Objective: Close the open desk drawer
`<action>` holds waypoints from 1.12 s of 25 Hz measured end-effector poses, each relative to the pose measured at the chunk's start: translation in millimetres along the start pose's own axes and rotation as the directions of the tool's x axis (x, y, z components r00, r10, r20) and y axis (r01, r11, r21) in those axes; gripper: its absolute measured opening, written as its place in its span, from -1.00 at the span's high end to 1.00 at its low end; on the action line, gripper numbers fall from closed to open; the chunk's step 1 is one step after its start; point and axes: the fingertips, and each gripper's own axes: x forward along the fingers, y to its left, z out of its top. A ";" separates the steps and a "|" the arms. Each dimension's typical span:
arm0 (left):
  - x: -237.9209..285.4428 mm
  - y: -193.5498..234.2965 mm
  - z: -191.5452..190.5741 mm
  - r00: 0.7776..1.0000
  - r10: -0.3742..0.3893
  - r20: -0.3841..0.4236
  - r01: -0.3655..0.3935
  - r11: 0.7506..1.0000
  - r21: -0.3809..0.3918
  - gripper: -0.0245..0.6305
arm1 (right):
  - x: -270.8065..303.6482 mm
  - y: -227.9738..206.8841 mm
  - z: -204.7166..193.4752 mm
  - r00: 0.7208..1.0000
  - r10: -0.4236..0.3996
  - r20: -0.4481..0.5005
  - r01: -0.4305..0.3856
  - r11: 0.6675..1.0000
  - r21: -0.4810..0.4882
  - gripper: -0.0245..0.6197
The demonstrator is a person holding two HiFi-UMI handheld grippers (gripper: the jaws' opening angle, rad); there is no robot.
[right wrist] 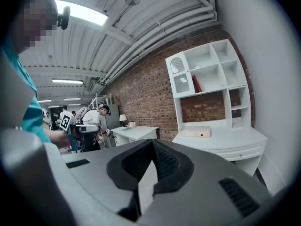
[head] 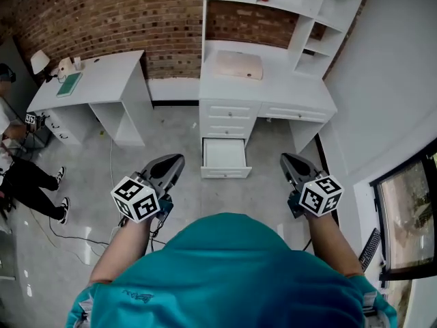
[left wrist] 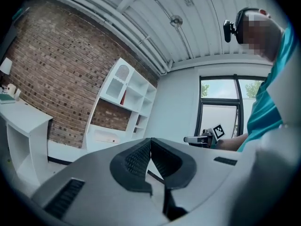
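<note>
- Drawer is standing pulled out at the centre of the head view. It is the lowest of a stack of three, and its white box is jutting out over the grey floor.
- The white desk it belongs to is standing against the brick wall at upper centre. A pale flat box is lying on its tabletop, under a white hutch of shelves.
- The left tool is hovering below and to the left of the drawer, well apart from it. In the left gripper view, this tool is showing its jaws meeting tip to tip, empty.
- The right tool is hovering below and to the right of the drawer, also clear of it. In the right gripper view, it is likewise showing its jaws pressing together on nothing.
- A second white desk is standing at the upper left of the head view.
- A person is sitting at the left edge of the head view.
</note>
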 end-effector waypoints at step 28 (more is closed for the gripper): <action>162.1 97.6 -13.8 0.987 0.161 -0.026 -0.161 0.987 -0.016 0.88 | 129.6 -187.1 24.4 0.992 0.125 -0.030 -0.125 0.992 -0.005 0.86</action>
